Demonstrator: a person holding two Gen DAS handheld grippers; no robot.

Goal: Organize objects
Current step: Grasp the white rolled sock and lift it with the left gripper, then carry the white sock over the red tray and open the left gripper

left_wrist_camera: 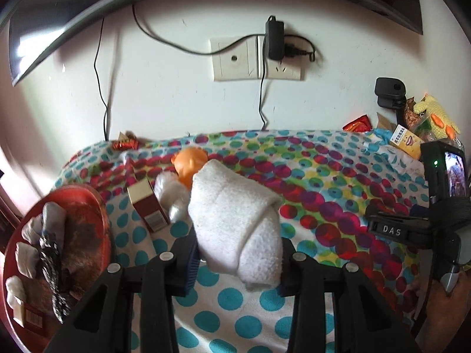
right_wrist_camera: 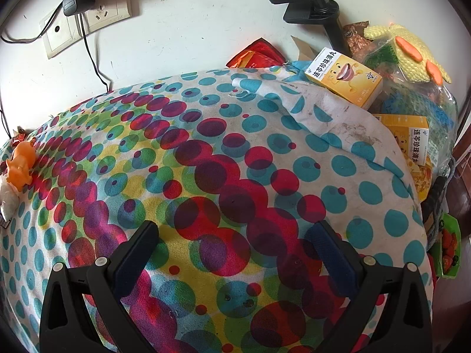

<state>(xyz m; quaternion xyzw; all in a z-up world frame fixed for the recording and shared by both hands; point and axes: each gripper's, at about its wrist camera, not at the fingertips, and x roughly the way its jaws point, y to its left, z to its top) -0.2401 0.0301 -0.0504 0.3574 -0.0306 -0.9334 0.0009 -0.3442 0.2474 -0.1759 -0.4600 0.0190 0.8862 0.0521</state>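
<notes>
Two claws in view. Left claw (left_wrist_camera: 235, 253) clamped on a rolled white towel (left_wrist_camera: 235, 220), lifted above the dotted cloth (left_wrist_camera: 323, 176) on the bench, near the red tray (left_wrist_camera: 100, 206), which holds what may be similar rolls. Right claw (right_wrist_camera: 232, 256) apart, empty, over the cloth.

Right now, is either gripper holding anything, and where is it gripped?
The left gripper holds a rolled white towel, clamped across its lower end, above the dotted cloth. The right gripper is open and holds nothing.
</notes>
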